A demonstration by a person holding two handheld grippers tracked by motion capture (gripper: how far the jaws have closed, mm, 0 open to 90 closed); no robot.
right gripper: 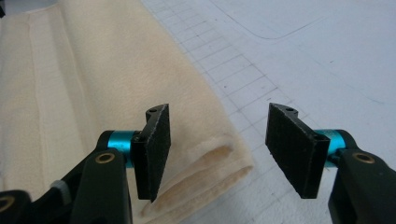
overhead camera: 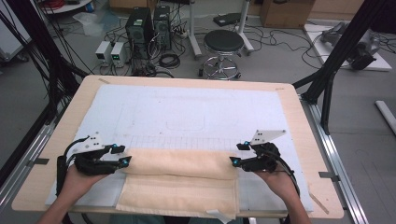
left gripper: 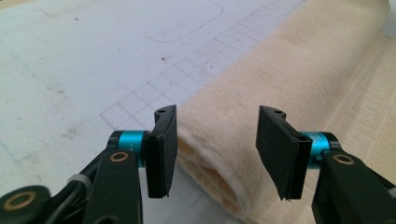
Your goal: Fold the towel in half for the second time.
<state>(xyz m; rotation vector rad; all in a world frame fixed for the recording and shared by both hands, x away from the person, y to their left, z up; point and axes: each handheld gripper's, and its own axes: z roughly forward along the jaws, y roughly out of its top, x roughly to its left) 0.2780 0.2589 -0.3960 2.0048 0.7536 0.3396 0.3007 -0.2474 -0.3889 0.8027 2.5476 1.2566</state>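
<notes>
Cream terry towel (overhead camera: 180,179), partly rolled, lies on the white gridded mat (overhead camera: 187,109) w/ the light wooden table (overhead camera: 299,135) underneath, sitting at approx 6 o'clock of the mat, near the person's edge; the rolled part is a thick tube running 9-to-3 o'clock across the high view, w/ a flat unrolled flap below it toward 6 o'clock. Left gripper (overhead camera: 122,155), black w/ teal collars, sits at the roll's 9 o'clock end, jaws about half open and gripping nothing: in the left gripper view (left gripper: 217,154) the towel's (left gripper: 261,93) rolled end lies in the gap beyond the pads, not pressed by either. Right gripper (overhead camera: 237,154) is at the roll's 3 o'clock end, same state, roughly half open, holding nothing; in the right gripper view (right gripper: 217,154) the towel's (right gripper: 116,93) layered end shows behind the left-hand pad and into the gap, pads clear of the cloth, mat grid (right gripper: 289,56) at 1 o'clock. Both hands come in from 6 o'clock, one at each side of the towel. Black round stool (overhead camera: 223,43) stands on the floor at 12 o'clock beyond the table
</notes>
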